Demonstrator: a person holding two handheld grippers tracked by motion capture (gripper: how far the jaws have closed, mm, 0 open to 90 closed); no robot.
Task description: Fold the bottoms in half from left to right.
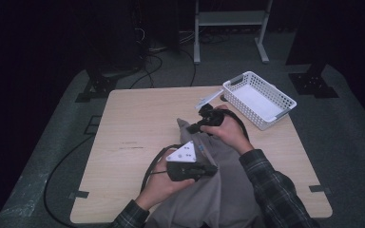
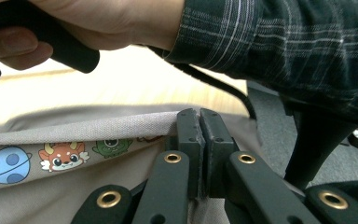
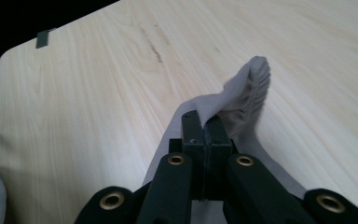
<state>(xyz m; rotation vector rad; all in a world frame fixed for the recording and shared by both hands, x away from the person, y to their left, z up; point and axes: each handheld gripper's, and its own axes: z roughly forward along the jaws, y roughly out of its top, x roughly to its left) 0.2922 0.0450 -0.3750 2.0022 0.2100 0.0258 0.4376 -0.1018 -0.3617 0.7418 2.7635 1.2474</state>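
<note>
Dark floor and cable runs surround the pale wooden table (image 1: 133, 123), with a white metal stand (image 1: 230, 21) at the back of the room. On my high view I see a white slotted basket (image 1: 259, 99) sitting at the table's far right corner, a flat white sheet lying inside it.

Across the near middle of the table lies a grey cloth garment (image 1: 218, 190), its bulk draped toward the person's edge and running under both forearms in their plaid sleeves (image 1: 275, 185). One narrow end of it reaches toward the table's centre.

I have the left gripper (image 1: 209, 169) at the garment's near left side, the grey three-cornered plate on top of it. In the left gripper view its jaws are pressed together on a hemmed edge of the cloth (image 2: 98, 126), which runs off to the left; just below that edge I see a strip of printed cartoon figures (image 2: 60, 156), a blue planet, an orange creature and a green one.

The right gripper (image 1: 193, 128) is farther out, at the garment's narrow end. In the right gripper view its jaws are closed tight on a bunched fold of the grey fabric (image 3: 247, 93), which stands up off the bare wood beyond the tips. Both gripped parts are raised off the tabletop.
</note>
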